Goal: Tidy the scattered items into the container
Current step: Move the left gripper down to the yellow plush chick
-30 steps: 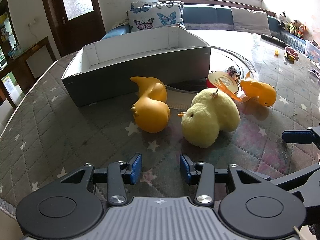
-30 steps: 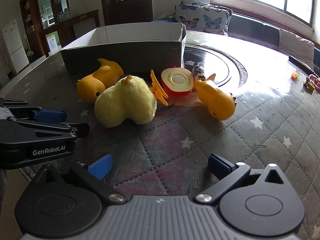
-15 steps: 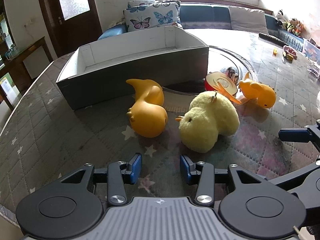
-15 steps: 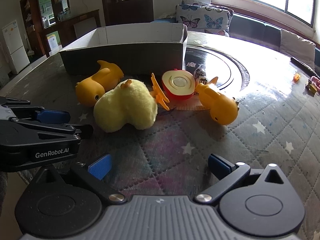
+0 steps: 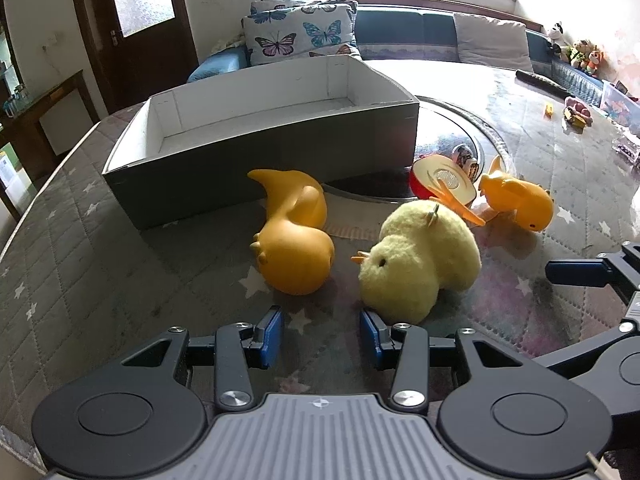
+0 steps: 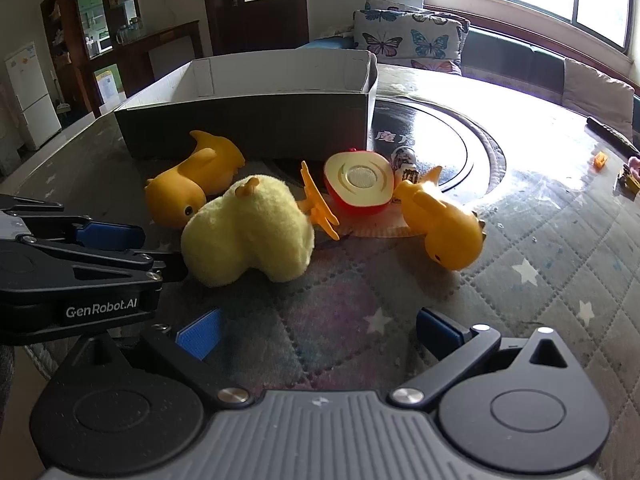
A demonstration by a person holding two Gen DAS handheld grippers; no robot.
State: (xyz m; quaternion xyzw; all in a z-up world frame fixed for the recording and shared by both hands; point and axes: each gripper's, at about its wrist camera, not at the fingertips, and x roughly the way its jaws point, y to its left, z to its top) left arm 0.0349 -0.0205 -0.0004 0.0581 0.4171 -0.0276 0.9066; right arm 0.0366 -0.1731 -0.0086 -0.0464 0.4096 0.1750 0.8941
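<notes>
So, box: a long grey box [image 5: 256, 160] with white inner walls stands at the far side of the toys; as much of its floor as shows is bare, though the near wall hides part of it.
Table: round, under a quilted star-print cloth [image 5: 100, 264], with a dark glossy turntable [image 6: 452, 148] in the middle, just beside the box's right end.
Left duck: an orange rubber duck [image 5: 294, 236] lies on its side just in front of the box's near wall.
Plush chick: a pale yellow plush chick [image 5: 416, 260] lies on the cloth beside that duck, apart from it.
Apple half: a red toy apple half [image 6: 358, 186] rests near the box's right corner, cut face showing; orange plastic feet [image 6: 318, 204] stick out between it and the chick.
Right duck: a second orange duck [image 6: 444, 220] lies just right of the apple half.
Left gripper [image 5: 320, 332]: blue pads spread apart, holding nothing, low over the cloth; the right pad is just beside the chick's near edge.
Right gripper [image 6: 316, 330]: fingers spread wide, holding nothing, aimed at the cloth in front of the chick and right duck.
Change: the left gripper has come closer to the duck and chick than a second ago; the toys and box have not shifted.
</notes>
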